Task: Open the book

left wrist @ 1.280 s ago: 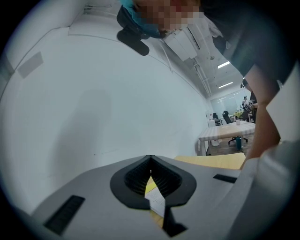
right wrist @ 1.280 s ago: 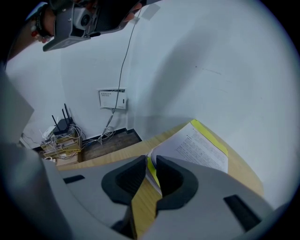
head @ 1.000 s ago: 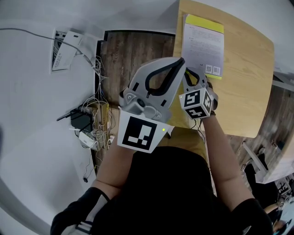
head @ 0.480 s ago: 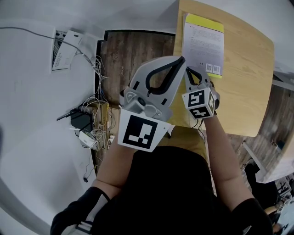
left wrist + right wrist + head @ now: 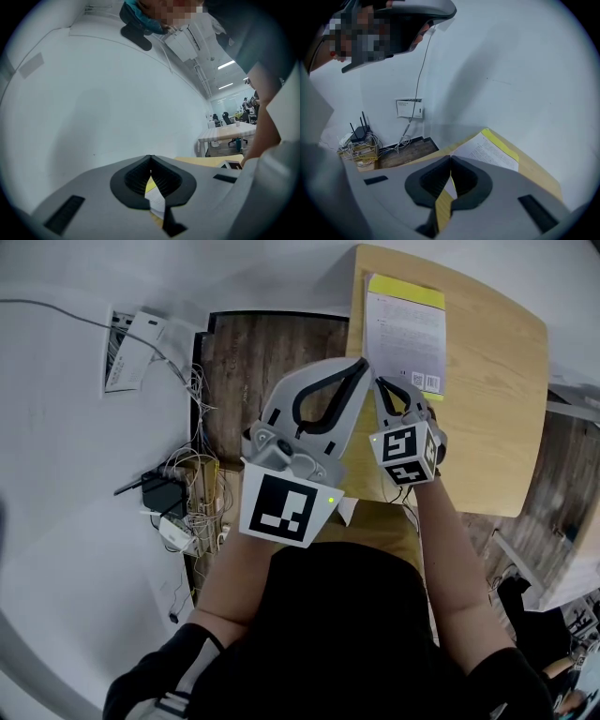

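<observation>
Two sets of jaws, both closed on nothing: the left gripper (image 5: pixel 364 364) has its tips together with only a slot behind them, and the right gripper (image 5: pixel 379 382) looks the same in its own view. Book (image 5: pixel 405 334) lies flat and shut on the table (image 5: pixel 497 418), upper right of the head view, just ahead of both tips. Its long axis runs away from the person, near-vertical in frame, with the yellow band at the far end and the barcode at the near end. Right gripper is nearer, tips just short of the near short edge. Left tips sit beside the left long edge. Can't tell which side is the spine. My read: lift the cover from the near edge, right gripper leading.
</observation>
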A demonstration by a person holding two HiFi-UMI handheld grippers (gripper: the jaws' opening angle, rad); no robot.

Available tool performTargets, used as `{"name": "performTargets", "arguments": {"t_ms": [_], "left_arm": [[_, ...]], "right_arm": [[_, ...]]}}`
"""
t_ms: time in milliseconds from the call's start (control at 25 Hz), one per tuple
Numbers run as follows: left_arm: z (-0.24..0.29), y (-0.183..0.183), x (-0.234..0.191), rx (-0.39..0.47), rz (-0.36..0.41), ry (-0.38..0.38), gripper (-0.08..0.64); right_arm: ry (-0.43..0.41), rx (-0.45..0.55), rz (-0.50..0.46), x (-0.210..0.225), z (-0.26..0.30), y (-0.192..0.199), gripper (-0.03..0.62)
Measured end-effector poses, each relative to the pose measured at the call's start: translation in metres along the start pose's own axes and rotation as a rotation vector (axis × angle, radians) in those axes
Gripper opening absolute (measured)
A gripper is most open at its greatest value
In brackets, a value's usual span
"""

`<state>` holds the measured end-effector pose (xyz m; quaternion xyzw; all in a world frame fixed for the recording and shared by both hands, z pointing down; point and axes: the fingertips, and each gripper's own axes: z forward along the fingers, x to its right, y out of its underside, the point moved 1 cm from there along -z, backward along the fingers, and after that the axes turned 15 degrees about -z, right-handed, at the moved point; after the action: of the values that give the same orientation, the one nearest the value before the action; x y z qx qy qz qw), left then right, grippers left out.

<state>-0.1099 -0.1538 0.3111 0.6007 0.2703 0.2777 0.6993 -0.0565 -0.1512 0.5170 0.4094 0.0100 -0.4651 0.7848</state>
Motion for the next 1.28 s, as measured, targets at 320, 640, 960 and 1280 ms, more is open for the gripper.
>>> {"name": "performTargets", "arguments": {"t_ms": [320,640,960,1280], "left_arm": [[0.017,-0.013,0.012,0.01,0.008,-0.001,0.011],[0.024,-0.025,0.025,0.008,0.026,-0.04,0.011],[0.034,-0.035,0.041,0.015,0.046,-0.067,0.011],[0.051,-0.039,0.051,0.007,0.065,-0.088,0.011]], "right_arm": [[0.048,0.061,0.03,0.022,-0.02,-0.007,0.032],[0.083,0.119,0.055,0.047,-0.046,-0.008,0.032],[0.108,0.164,0.062,0.071,-0.068,-0.003,0.032],[0.129,0.199,0.07,0.093,-0.083,0.007,0.032]]}}
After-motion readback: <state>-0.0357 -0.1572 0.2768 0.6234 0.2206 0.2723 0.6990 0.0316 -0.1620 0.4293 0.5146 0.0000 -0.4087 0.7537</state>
